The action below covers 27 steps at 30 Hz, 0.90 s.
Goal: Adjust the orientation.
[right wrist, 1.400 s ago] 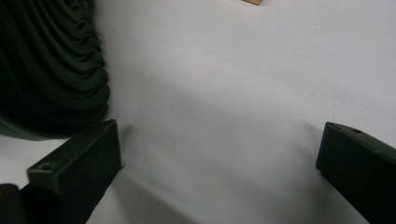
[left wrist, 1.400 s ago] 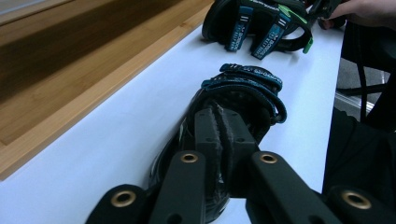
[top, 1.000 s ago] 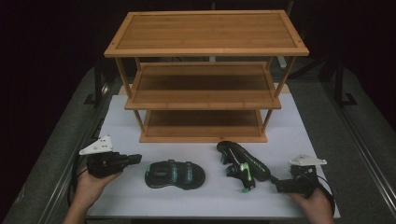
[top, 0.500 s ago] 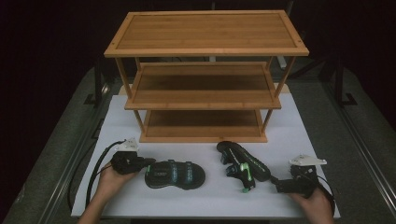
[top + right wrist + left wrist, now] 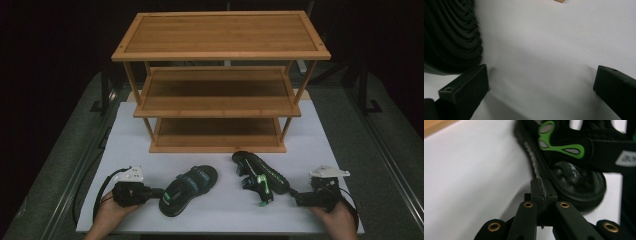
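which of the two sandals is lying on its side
The right sandal, near the right gripper: it is tipped on edge, while the left sandal lies flat, straps up.

Just ahead of my left fingers (image 5: 541, 192) lies a sandal (image 5: 188, 190) of matt black rubber with glossy green plastic trim. Under both my grippers the table sheet (image 5: 215, 212) looks smooth, matt white. Beyond stands a shelf (image 5: 220, 80) of satin, grained wood.

A shelf rack (image 5: 220, 82) stands at the back of the white mat (image 5: 130, 130). In front of it lie two sandals: the left sandal (image 5: 189, 190) upright, the right sandal (image 5: 260, 176) apparently tipped on its side, well apart.
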Available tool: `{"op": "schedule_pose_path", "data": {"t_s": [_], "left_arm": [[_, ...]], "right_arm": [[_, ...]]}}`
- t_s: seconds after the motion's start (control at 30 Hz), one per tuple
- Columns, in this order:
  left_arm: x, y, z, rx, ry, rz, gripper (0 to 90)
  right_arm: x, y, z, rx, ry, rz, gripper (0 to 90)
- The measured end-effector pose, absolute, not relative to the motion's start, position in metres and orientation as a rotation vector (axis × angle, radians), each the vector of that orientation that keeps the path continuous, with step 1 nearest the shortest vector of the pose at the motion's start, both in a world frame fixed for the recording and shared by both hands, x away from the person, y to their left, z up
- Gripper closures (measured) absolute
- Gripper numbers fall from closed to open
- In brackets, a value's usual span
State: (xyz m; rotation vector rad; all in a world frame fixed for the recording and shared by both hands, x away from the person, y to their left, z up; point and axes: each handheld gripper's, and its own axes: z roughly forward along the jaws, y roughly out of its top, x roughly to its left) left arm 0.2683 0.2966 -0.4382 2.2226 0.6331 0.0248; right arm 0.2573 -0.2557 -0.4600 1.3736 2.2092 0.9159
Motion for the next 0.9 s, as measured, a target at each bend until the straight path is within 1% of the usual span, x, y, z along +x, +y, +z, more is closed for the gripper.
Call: {"op": "schedule_pose_path", "data": {"t_s": [0.2, 0.3, 0.5, 0.53, 0.57, 0.67, 0.7, 0.9], "left_arm": [[0.254, 0.283, -0.44, 2.225, 0.559, -0.053, 90.0], [0.25, 0.27, -0.441, 2.237, 0.5, -0.096, 90.0], [0.251, 0.273, -0.437, 2.238, 0.498, -0.103, 90.0], [0.251, 0.276, -0.434, 2.219, 0.505, -0.106, 88.7], [0.252, 0.278, -0.431, 2.203, 0.511, -0.097, 84.2], [0.254, 0.283, -0.422, 2.168, 0.523, -0.07, 76.2], [0.257, 0.285, -0.413, 2.139, 0.534, -0.039, 72.1], [0.272, 0.274, -0.392, 2.134, 0.525, 0.0, 54.4]], "right_arm": [[0.257, -0.256, -0.46, 1.376, 2.21, 0.914, 0.0], [0.257, -0.256, -0.46, 1.376, 2.21, 0.914, 0.0], [0.257, -0.256, -0.46, 1.376, 2.209, 0.915, 0.0], [0.257, -0.255, -0.46, 1.377, 2.209, 0.915, 0.0], [0.257, -0.256, -0.46, 1.376, 2.209, 0.916, 0.0], [0.257, -0.256, -0.46, 1.376, 2.209, 0.916, 0.0], [0.257, -0.256, -0.46, 1.376, 2.21, 0.914, 0.0], [0.257, -0.255, -0.46, 1.377, 2.209, 0.913, 0.0]]}}
